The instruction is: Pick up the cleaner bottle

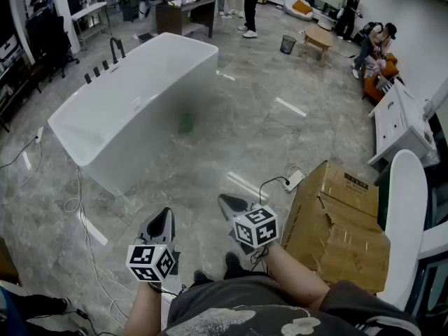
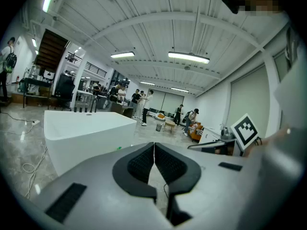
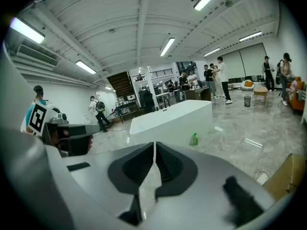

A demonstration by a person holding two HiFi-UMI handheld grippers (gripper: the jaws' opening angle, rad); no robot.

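Observation:
The cleaner bottle [image 1: 185, 122] is a small green bottle that stands on the grey floor against the side of a white bathtub [image 1: 133, 96]. It shows small and far off in the right gripper view [image 3: 194, 139], and as a green speck in the left gripper view [image 2: 118, 148]. My left gripper [image 1: 163, 218] and right gripper [image 1: 227, 202] are held low, close to the person's body and well short of the bottle. Both point toward the tub. The left gripper's [image 2: 154, 145] jaws meet with nothing between them. The right gripper [image 3: 154, 145] is likewise shut and empty.
A dented cardboard box [image 1: 337, 222] sits on the floor at my right, with a power strip [image 1: 294, 180] and its cable in front of it. Loose cables [image 1: 75, 203] run along the tub's near left corner. A white cabinet [image 1: 400, 124] and several people are farther off.

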